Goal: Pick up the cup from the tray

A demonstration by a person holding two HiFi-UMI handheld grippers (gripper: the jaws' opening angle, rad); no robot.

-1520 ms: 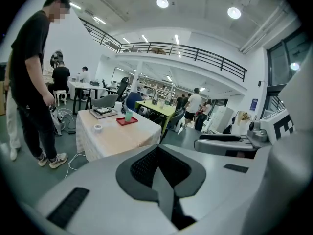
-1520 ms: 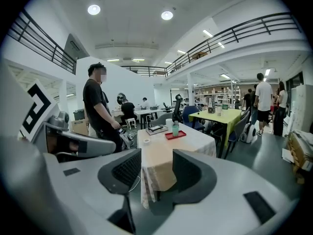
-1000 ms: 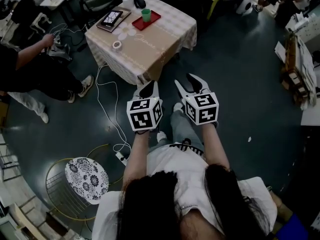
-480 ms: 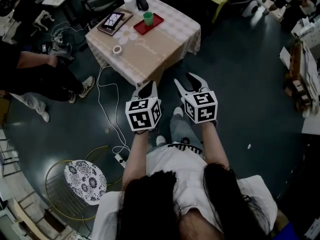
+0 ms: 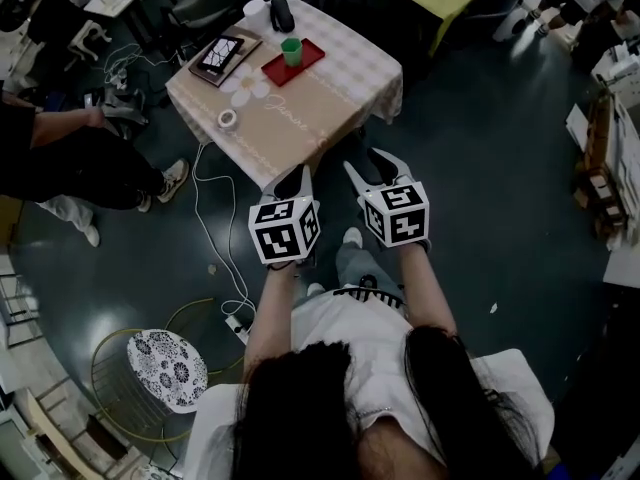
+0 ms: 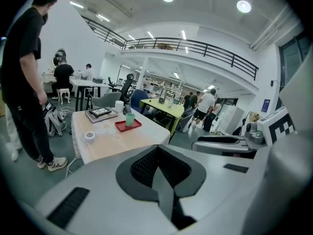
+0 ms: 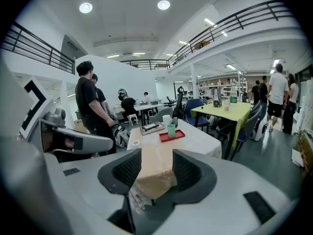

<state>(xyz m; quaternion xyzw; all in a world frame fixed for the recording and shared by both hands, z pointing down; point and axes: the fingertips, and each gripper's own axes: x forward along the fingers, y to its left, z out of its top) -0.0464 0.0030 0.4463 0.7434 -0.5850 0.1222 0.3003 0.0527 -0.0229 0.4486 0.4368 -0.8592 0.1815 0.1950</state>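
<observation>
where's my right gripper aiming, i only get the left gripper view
Observer: The right gripper points at the table. In its own view the cup on the tray stands just above the jaw gap, a little right of its middle.
Operator: are its jaws open
Observer: Yes, they are apart and empty. Only the table shows between them.
Operator: anything near me off camera
Observer: The head view shows a stool with a patterned seat close on your left.
</observation>
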